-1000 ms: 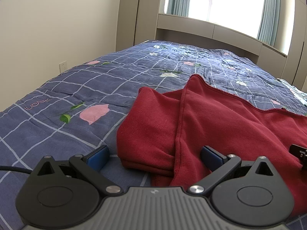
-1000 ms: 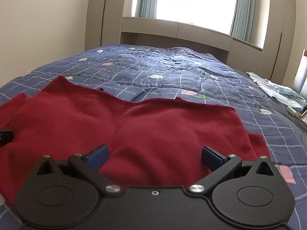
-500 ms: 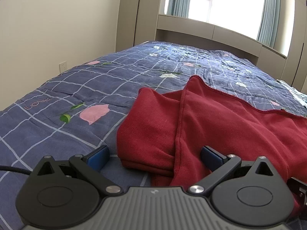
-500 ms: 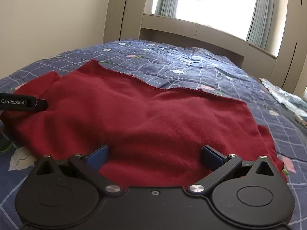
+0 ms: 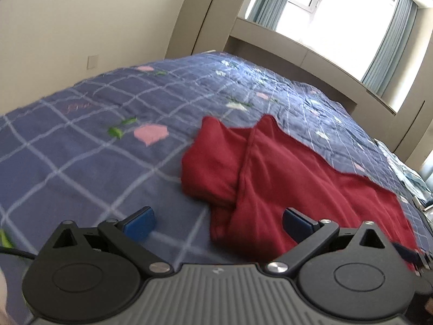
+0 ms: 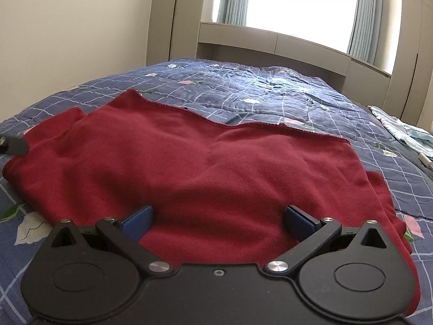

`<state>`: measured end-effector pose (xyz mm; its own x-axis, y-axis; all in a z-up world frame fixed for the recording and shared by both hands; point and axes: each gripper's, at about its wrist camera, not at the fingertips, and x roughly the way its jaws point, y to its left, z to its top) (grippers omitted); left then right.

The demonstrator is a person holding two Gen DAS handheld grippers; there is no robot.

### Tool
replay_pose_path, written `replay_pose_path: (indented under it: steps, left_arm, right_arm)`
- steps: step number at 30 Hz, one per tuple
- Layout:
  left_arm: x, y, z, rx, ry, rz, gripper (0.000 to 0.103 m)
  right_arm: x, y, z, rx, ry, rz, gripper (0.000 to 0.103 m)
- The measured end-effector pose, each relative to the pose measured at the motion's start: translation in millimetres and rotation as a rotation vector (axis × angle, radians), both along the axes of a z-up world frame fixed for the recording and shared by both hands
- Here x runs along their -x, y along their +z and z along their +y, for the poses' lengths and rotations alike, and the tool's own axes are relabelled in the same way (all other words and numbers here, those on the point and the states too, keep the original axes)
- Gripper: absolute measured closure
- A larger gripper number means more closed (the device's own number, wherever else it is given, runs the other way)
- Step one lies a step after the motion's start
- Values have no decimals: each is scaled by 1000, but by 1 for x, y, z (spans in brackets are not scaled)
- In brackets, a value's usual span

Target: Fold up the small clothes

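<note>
A dark red garment [image 5: 284, 173] lies spread on the blue checked bedspread [image 5: 94, 146], its left part folded over itself. It fills the middle of the right wrist view [image 6: 205, 168]. My left gripper [image 5: 216, 223] is open and empty, above the garment's near left corner. My right gripper [image 6: 217, 223] is open and empty, low over the garment's near edge. The left gripper's tip [image 6: 13, 145] shows at the left edge of the right wrist view, and the right gripper [image 5: 414, 257] shows at the lower right of the left wrist view.
The bedspread [image 6: 270, 86] runs back to a beige headboard shelf [image 6: 270, 40] under a bright window. A beige wall [image 5: 81, 21] is on the left. Light blue cloth [image 6: 406, 132] lies at the bed's right edge.
The left gripper has lifted, pulled back and tilted, so the garment looks farther off. The right gripper has shifted towards the garment's middle. Both stay open.
</note>
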<state>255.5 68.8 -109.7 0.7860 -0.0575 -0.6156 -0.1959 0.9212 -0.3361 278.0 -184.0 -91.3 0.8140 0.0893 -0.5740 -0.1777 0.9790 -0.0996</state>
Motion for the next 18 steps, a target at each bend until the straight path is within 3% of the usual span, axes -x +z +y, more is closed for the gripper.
replay_pose_path:
  steps: [4, 11, 18]
  left_arm:
    - [9, -2, -9, 28, -12, -16, 0]
    - [8, 0, -12, 193, -39, -28, 0]
    - [0, -5, -11, 274, 51, -19, 1]
  right_arm:
    - [2, 1, -4, -19, 2, -1, 0]
    - [2, 1, -7, -40, 3, -3, 0]
    - [3, 1, -8, -41, 4, -3, 0]
